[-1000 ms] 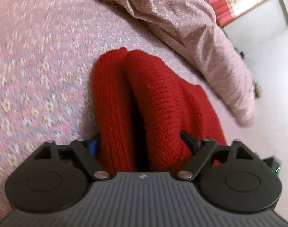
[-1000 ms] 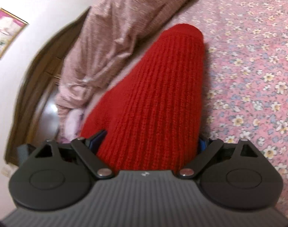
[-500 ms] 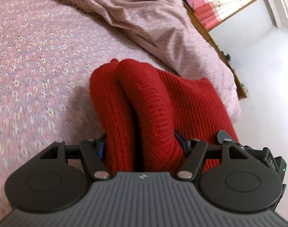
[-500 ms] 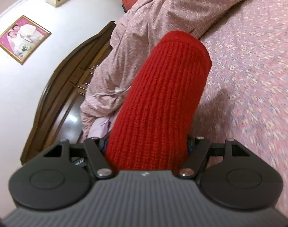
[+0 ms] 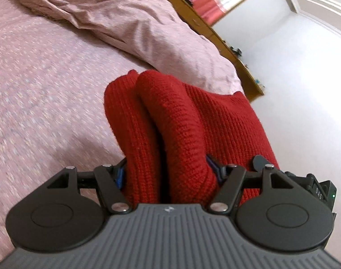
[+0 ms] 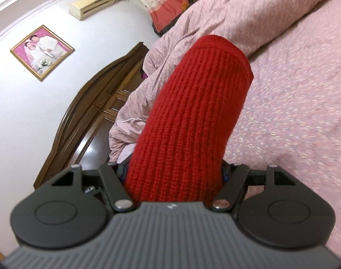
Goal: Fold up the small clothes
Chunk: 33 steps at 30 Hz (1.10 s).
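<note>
We are gripping the red knit garment [image 5: 170, 134] in both: left hand-held gripper [image 5: 168, 174] clamping bunched folds, right hand-held gripper [image 6: 173, 174] clamping a ribbed roll, lifted over the bed [image 5: 47, 89], quilt [image 5: 125, 22] heaped along its far edge.

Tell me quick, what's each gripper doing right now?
Left gripper: shut on bunched red knit garment.
Right gripper: shut on the same garment.

1 red knit garment [image 5: 174, 123], 1 quilt [image 5: 125, 22], 1 framed pic [image 6: 42, 52], 1 AC unit [image 6: 93, 4], 2 claws.
</note>
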Each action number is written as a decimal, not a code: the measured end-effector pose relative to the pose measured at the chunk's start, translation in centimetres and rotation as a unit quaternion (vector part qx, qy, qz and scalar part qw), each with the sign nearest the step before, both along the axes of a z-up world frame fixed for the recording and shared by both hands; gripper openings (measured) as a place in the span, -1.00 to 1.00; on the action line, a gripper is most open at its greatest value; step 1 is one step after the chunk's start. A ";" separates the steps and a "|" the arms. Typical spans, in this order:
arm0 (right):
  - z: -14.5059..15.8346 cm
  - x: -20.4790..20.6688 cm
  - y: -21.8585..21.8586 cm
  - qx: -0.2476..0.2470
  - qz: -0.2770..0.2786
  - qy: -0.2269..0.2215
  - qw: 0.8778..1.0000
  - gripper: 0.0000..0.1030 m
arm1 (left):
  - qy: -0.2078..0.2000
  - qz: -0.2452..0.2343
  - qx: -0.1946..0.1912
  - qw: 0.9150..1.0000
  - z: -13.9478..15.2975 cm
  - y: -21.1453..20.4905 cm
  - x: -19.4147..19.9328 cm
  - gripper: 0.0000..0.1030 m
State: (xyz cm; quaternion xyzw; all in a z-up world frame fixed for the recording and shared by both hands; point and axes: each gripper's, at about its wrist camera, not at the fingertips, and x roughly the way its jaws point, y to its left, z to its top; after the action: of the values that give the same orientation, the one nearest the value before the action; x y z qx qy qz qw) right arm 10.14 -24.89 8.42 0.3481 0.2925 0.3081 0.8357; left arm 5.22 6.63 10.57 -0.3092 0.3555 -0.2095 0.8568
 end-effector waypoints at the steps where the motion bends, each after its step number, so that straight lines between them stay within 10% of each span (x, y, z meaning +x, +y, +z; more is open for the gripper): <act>1: -0.2 -0.6 -0.7 0.000 -0.003 0.000 1.000 0.40 | 0.002 -0.006 -0.001 1.000 -0.1 -0.8 -0.6 0.39; 24: -13.6 2.6 -11.5 -0.028 -0.058 0.075 0.995 0.46 | 0.017 -0.080 0.053 0.995 -13.5 -12.5 5.2 0.40; 33: -12.8 0.5 -10.8 -0.059 -0.118 0.103 0.986 0.55 | 0.015 -0.074 0.088 0.993 -11.4 -11.3 5.1 0.41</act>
State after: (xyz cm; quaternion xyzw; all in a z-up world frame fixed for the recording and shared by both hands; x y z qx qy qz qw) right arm 10.65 -35.67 -4.38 0.3604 0.3517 0.1517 0.8505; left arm 10.28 -4.70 -0.79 -0.2088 0.4072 -0.2360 0.8573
